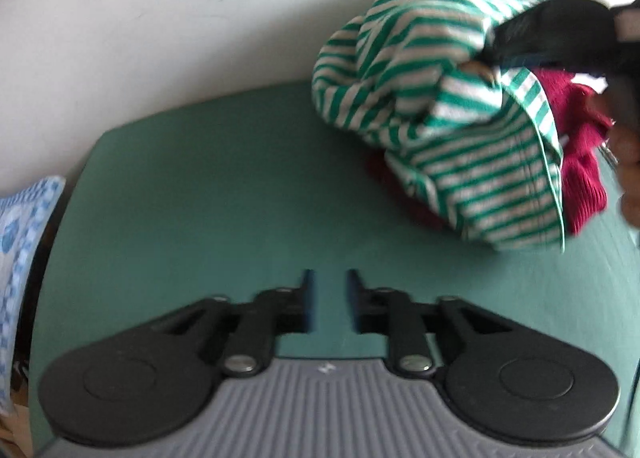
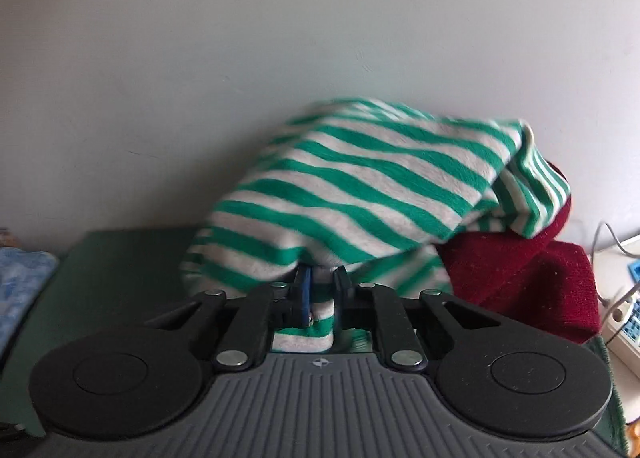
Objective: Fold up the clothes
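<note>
Clearly, a soft fleecy garment with green and grey-white stripes (image 1: 448, 113) is seen bunched in the upper right of the left wrist view, lying partly on a dark red ribbed knit (image 1: 580, 161). Both are carried by a desk covered with a smooth matte green mat (image 1: 200, 197). The left gripper (image 1: 330, 298), of black plastic with blue pads, is held over bare mat with its fingers narrowly apart and nothing between them. In the right wrist view, a fold of the striped garment is pinched by the fingers of the right gripper (image 2: 320, 290). No readable writing is found; a blue patterned cloth (image 1: 24, 250) is visible at the left edge.
</note>
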A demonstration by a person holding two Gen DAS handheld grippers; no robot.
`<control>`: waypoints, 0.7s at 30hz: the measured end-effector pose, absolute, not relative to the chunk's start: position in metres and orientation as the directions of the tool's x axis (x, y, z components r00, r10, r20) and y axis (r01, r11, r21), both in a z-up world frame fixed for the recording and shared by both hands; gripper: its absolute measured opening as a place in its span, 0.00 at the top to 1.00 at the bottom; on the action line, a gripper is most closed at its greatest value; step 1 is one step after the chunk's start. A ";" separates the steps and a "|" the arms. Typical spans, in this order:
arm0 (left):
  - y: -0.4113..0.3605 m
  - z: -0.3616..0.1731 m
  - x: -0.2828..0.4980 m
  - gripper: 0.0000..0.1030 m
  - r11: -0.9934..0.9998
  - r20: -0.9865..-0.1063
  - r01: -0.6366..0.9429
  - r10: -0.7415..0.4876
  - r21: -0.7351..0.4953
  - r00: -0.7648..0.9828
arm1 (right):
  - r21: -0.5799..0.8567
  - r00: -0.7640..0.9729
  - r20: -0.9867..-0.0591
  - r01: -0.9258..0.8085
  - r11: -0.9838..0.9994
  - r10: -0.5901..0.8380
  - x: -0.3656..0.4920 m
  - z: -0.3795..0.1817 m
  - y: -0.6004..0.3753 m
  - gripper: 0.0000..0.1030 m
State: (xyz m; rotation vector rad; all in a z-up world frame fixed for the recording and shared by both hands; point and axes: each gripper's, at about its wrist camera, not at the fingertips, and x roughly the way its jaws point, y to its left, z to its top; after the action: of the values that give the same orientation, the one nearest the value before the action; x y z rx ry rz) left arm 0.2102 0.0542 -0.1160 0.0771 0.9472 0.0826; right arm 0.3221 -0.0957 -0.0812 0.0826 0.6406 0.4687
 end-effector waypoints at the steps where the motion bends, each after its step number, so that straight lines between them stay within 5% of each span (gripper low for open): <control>1: 0.057 -0.117 0.202 0.49 0.993 -0.801 -0.044 0.115 0.110 0.588 | 0.247 0.686 -0.544 -0.419 0.873 0.483 0.310 -0.076 -0.101 0.90; 3: 0.059 -0.119 0.187 0.40 0.990 -0.787 -0.059 0.135 0.125 0.602 | 0.282 0.652 -0.538 -0.458 0.843 0.534 0.290 -0.071 -0.112 0.90; 8: 0.063 -0.129 0.168 0.39 0.992 -0.772 -0.034 0.115 0.120 0.626 | 0.366 0.557 -0.533 -0.527 0.767 0.637 0.224 -0.066 -0.148 0.91; 11: 0.058 -0.134 0.142 0.25 0.995 -0.772 0.047 0.038 0.088 0.635 | 0.434 0.477 -0.496 -0.588 0.683 0.726 0.167 -0.052 -0.169 0.91; 14: 0.052 -0.141 0.114 0.21 0.988 -0.778 0.131 -0.023 0.076 0.628 | 0.529 0.339 -0.460 -0.638 0.560 0.821 0.111 -0.042 -0.191 1.00; 17: 0.042 -0.153 0.080 0.27 0.967 -0.792 0.222 -0.035 0.128 0.610 | 0.570 0.229 -0.460 -0.665 0.483 0.858 0.062 -0.035 -0.210 1.00; 19: 0.038 -0.165 0.060 0.48 0.953 -0.810 0.267 -0.040 0.146 0.585 | 0.521 0.259 -0.520 -0.659 0.542 0.814 0.047 -0.038 -0.214 1.00; 21: 0.037 -0.166 0.053 0.69 0.948 -0.802 0.288 -0.068 0.133 0.594 | 0.453 0.397 -0.586 -0.563 0.691 0.707 0.055 -0.052 -0.214 0.75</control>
State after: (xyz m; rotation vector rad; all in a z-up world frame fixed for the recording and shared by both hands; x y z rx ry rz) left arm 0.0533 0.0367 -0.1656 0.2604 0.9139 -0.2092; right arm 0.0552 -0.2138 -0.0523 0.1933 0.8369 0.8106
